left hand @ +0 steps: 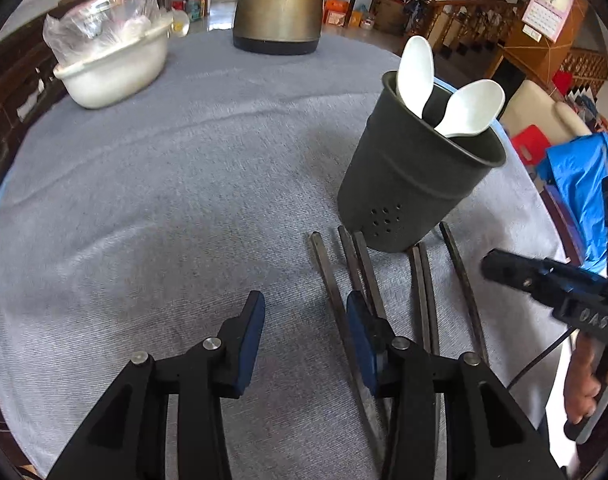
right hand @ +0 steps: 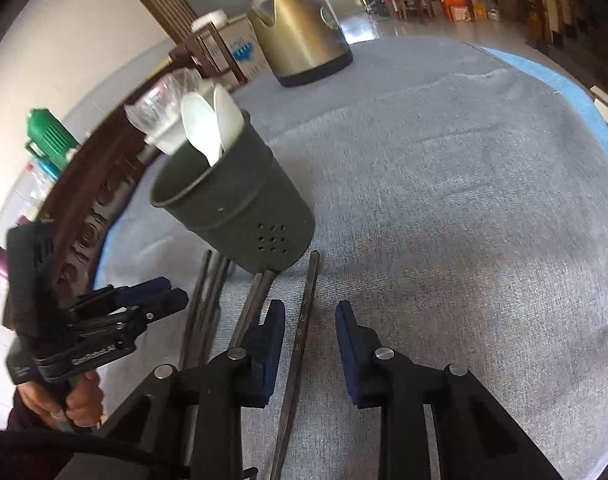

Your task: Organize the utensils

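Note:
A dark grey utensil holder point(left hand: 416, 172) stands on the grey tablecloth with two white spoons point(left hand: 414, 74) in it; it also shows in the right wrist view point(right hand: 240, 208). Several dark chopsticks point(left hand: 368, 272) lie on the cloth in front of it, also in the right wrist view point(right hand: 304, 320). My left gripper point(left hand: 304, 340) is open above the cloth, its right finger over the chopsticks. My right gripper point(right hand: 310, 344) is open with one chopstick lying between its fingers. The right gripper also shows at the right edge of the left wrist view point(left hand: 544, 280), and the left gripper at the left of the right wrist view point(right hand: 144, 300).
A brass-coloured kettle point(left hand: 278, 4) stands at the far side of the table, also in the right wrist view point(right hand: 300, 28). A white basin point(left hand: 112, 68) with plastic-wrapped items sits at the far left. The table edge runs close on the right.

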### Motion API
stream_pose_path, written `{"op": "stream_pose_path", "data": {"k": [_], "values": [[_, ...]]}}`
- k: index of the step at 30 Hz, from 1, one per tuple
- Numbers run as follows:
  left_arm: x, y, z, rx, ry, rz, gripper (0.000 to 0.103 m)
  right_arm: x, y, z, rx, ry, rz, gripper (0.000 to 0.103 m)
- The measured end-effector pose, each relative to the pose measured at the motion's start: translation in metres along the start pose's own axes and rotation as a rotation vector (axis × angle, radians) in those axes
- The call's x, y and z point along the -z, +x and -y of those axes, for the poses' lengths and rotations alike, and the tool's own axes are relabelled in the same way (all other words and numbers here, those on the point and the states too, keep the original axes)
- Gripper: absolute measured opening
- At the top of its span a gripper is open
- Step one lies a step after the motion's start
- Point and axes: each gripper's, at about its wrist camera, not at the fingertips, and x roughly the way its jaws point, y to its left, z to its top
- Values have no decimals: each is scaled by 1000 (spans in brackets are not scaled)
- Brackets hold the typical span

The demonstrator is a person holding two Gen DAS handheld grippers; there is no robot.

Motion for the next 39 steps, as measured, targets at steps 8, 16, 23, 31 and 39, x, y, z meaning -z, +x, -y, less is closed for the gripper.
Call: {"op": "stream_pose_path", "data": {"k": [8, 16, 23, 31, 39], "values": [[-24, 16, -10, 5, 4, -24, 43, -7, 32, -10, 99, -8, -102, 14], [-36, 35, -8, 3, 31, -76, 43, -13, 35, -12, 161, -30, -156, 9], [-45, 43, 0, 6, 86, -104, 30, -28, 45, -12, 196, 9, -199, 11], [-50, 44, -6, 22, 56, -83, 8, -34, 48, -16, 205, -36, -202, 7], [-46, -12, -16, 30, 32, 66, 6, -31, -13, -21, 64, -75, -16, 6]]}}
